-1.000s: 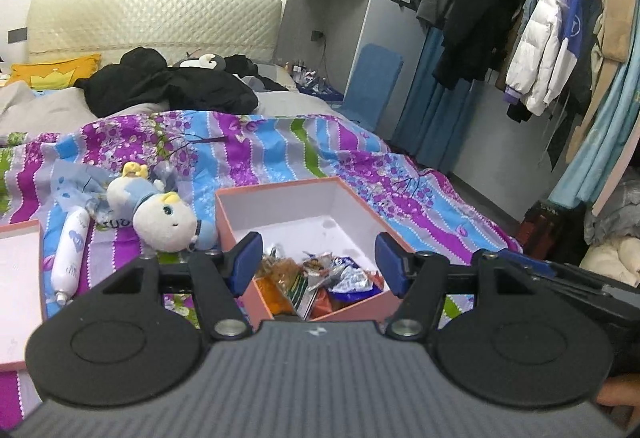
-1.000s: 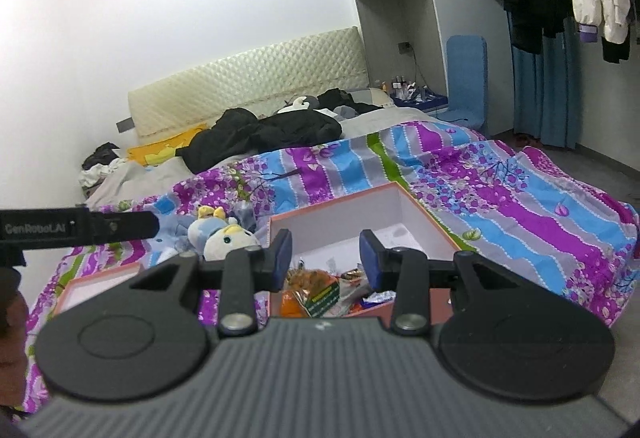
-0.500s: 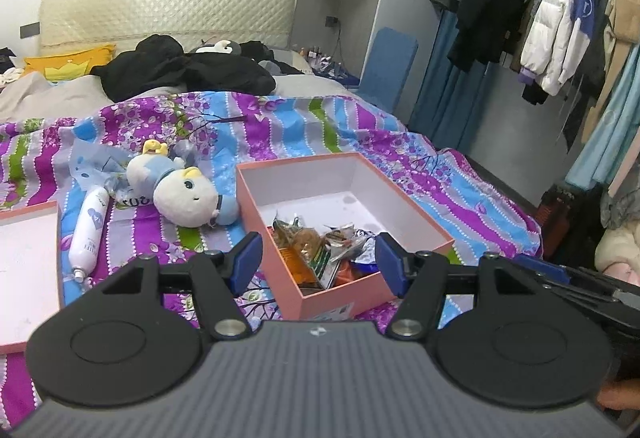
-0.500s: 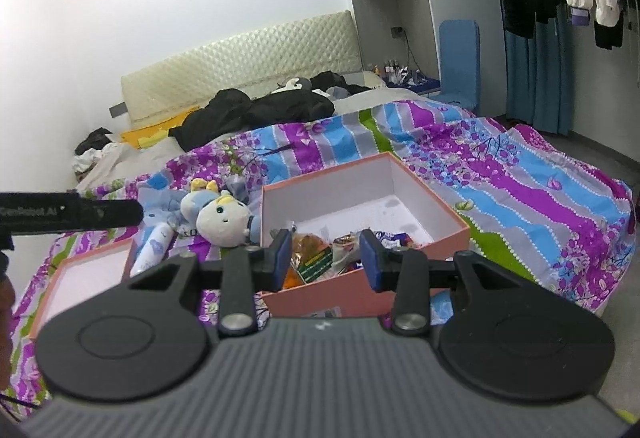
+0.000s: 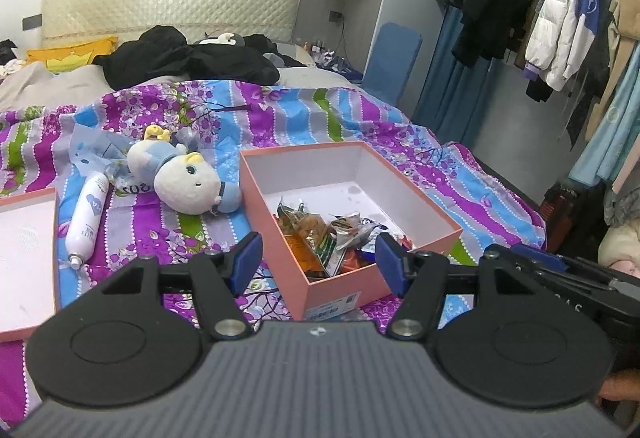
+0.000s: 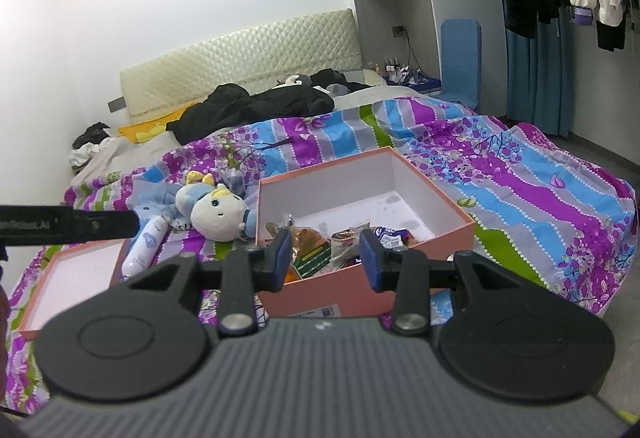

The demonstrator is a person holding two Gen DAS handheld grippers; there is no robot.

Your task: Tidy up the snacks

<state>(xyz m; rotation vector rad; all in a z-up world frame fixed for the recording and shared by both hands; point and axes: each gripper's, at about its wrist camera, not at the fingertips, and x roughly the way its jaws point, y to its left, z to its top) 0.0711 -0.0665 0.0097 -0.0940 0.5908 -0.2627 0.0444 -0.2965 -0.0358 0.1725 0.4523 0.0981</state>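
Both tools have sunk toward the box (image 5: 416, 197), left tool (image 5: 318, 262) wide, right tool (image 6: 323, 258) narrower, both empty; snacks (image 5: 320, 234) look light, crinkly, slippery, best pinched at a packet edge.

The box lid (image 5: 24, 258) is cut off by the left edge; the snack packets (image 5: 320, 238) are partly hidden behind the box wall (image 5: 276, 234), their labels unreadable.

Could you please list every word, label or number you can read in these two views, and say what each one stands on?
"GenRobot.AI": on the black bar of the left tongs, partly cut off by the frame edge.
Blue heart logo with print: on the white bottle, too blurred to read.
Shipping label with barcode: on the pink box, too small to read.
Green label: on a snack packet, unreadable.
Grey letters: on the right tongs' body, unclear.
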